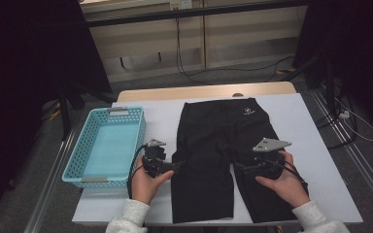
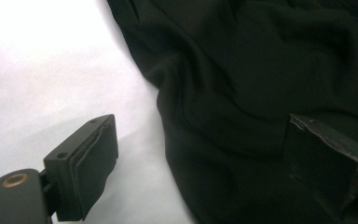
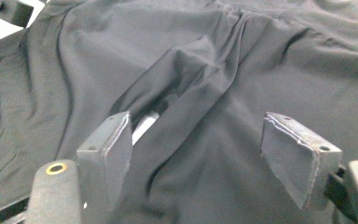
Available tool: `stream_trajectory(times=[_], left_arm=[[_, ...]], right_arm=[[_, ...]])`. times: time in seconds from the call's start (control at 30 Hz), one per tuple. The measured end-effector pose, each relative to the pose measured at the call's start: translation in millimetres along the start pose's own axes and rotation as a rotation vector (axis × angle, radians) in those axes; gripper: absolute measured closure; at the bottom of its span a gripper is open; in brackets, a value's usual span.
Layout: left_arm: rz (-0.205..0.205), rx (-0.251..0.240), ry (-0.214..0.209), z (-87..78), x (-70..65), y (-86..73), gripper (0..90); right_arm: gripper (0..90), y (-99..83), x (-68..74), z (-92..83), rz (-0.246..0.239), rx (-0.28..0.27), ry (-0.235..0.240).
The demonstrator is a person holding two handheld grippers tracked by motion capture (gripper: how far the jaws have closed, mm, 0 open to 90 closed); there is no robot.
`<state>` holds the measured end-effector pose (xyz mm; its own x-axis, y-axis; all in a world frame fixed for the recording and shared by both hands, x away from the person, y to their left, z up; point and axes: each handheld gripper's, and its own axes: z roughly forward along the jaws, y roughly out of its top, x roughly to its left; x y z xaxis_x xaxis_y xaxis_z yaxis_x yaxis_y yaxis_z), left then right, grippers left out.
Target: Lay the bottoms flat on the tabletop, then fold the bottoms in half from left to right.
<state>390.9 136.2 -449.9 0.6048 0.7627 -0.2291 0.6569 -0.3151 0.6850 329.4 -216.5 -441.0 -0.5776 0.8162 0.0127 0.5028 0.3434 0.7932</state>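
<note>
Along the left edge of the tabletop (image 1: 315, 145) stands a light blue basket (image 1: 73, 165), with nothing in it that I can see. Just beside its near right corner sits my left gripper (image 1: 179, 165), its fingers (image 2: 93, 158) spread wide. One finger lies over the white tabletop and the other over the cloth, so the outer hem of the shorts' left leg runs between them, but neither pad presses on it.

The black shorts (image 1: 218, 145) lie flat across the middle of the tabletop, waistband toward the far edge with a small white logo (image 1: 246, 111) on it, both legs reaching toward the near edge. The cloth shows some ripples and a raised fold at the crotch, where a sliver of white tabletop peeks through.

My right gripper (image 1: 236, 165) rests over the inner part of the right leg, its fingers (image 3: 298, 154) also wide apart with loose cloth beneath them, gripping nothing.

I judge the spreading-out is about done: the shorts are laid open and I hold nothing. Still left, I would say, are the folding and the move into the basket; no fold has been made yet.
</note>
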Motion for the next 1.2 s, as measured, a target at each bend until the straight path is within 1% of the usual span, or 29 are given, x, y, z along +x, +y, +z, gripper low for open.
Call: stream_trajectory(times=[0.07, 0.13, 0.17, 0.23, 0.27, 0.43, 0.47, 0.53, 0.7, 0.73, 0.77, 0.83, 0.9, 0.93, 0.97, 1.07, 1.1, 1.2], left_arm=[[-0.002, 0.003, -0.001, -0.8, -0.1, -1.3, 10.0], [0.005, 0.009, 0.000, -2.2, -0.4, -1.7, 10.0], [0.003, 0.001, 0.009, -2.3, -1.0, -1.9, 9.9], [0.004, -0.003, 0.007, -3.4, -2.0, -2.1, 9.9], [0.010, 0.002, 0.010, -4.0, -2.4, -2.4, 9.9], [0.014, 0.015, 0.006, -3.7, -2.7, -4.7, 10.2], [0.014, 0.012, 0.012, -3.3, -3.0, -5.4, 10.2], [0.011, 0.012, 0.011, -3.5, -3.7, -5.9, 10.2], [0.024, 0.019, 0.006, -3.3, -6.7, -6.2, 10.2], [0.038, 0.025, 0.019, -3.6, -6.3, -6.1, 10.2], [0.037, 0.023, 0.027, -4.2, -6.6, -6.2, 10.2], [0.023, 0.012, 0.012, -5.1, -7.3, -6.0, 10.1], [0.015, 0.014, -0.003, -5.3, -7.3, -5.3, 10.1], [0.015, 0.007, 0.003, -4.8, -8.4, -5.2, 10.0], [0.022, 0.009, 0.005, -4.4, -9.5, -5.2, 10.1], [0.023, 0.018, 0.004, -3.7, -10.6, -7.5, 10.1], [0.026, 0.028, 0.005, -3.9, -10.0, -8.6, 10.2], [0.023, 0.034, 0.023, -3.7, -9.5, -12.1, 10.6]], right_arm=[[23.7, 1.6, -0.2, 1.0, 0.002, -0.006, 0.002], [22.6, 2.6, -0.3, 2.1, 0.002, -0.006, 0.001], [22.4, 2.8, -0.3, 2.4, 0.001, -0.006, -0.001], [21.9, 3.0, -0.2, 3.2, -0.003, -0.006, 0.001], [21.9, 3.4, 0.0, 3.3, -0.003, -0.007, 0.000], [21.4, 6.4, 0.3, 4.0, -0.007, -0.016, 0.002], [21.2, 7.0, 0.3, 4.3, -0.004, -0.016, 0.000], [20.6, 8.1, 0.0, 5.0, -0.004, -0.022, -0.003], [19.5, 9.6, 1.5, 6.0, -0.007, -0.026, 0.009], [19.5, 10.1, 2.0, 6.4, -0.010, -0.027, 0.011], [19.4, 10.3, 2.6, 6.5, -0.012, -0.029, 0.013], [19.3, 10.4, 3.6, 6.8, -0.016, -0.028, 0.016], [19.1, 10.3, 4.4, 6.4, -0.018, -0.030, 0.015], [18.9, 10.1, 4.8, 5.9, -0.016, -0.030, 0.020], [18.9, 10.0, 4.7, 5.4, -0.019, -0.035, 0.024], [18.8, 11.2, 3.7, 5.6, -0.017, -0.039, 0.019], [18.8, 12.0, 3.5, 6.4, -0.016, -0.041, 0.019], [18.8, 14.0, 3.9, 8.9, -0.018, -0.041, 0.013]])
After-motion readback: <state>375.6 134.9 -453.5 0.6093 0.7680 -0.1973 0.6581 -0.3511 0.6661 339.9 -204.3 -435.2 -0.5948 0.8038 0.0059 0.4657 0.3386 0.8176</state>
